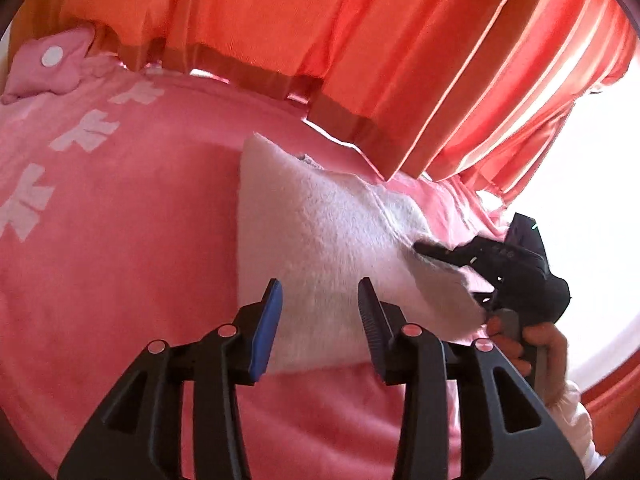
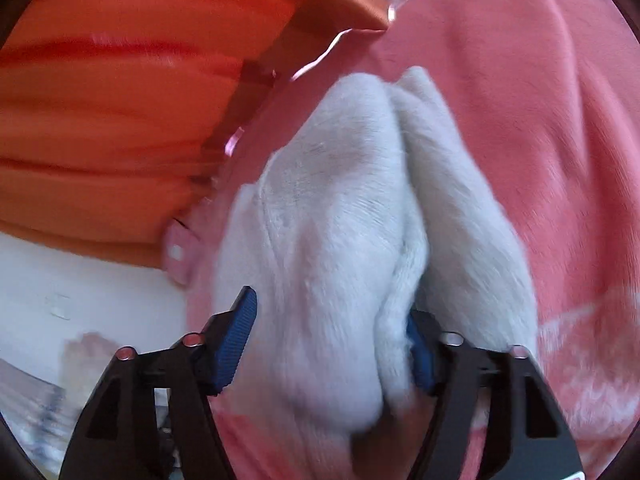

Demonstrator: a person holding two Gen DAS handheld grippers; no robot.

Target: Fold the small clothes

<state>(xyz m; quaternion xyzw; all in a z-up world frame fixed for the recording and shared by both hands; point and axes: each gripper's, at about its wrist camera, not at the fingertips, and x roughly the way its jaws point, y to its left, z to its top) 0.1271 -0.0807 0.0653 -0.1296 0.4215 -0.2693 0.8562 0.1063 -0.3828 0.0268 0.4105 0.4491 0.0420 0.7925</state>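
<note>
White fuzzy garment (image 1: 320,240) lies on the pink bed blanket (image 1: 140,220). We see the left gripper (image 1: 320,300) wide and empty above its near edge. Right gripper (image 2: 332,332) pinches a bunched fold.

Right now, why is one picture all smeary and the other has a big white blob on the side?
Right wrist view: motion blur smears the fluffy white garment and the orange curtain. Left wrist view: sharper, but daylight beside the curtain burns the right side pure white, hiding what is there. In both views the fisheye lens bends the pink fleece blanket and darkens the corners.
</note>
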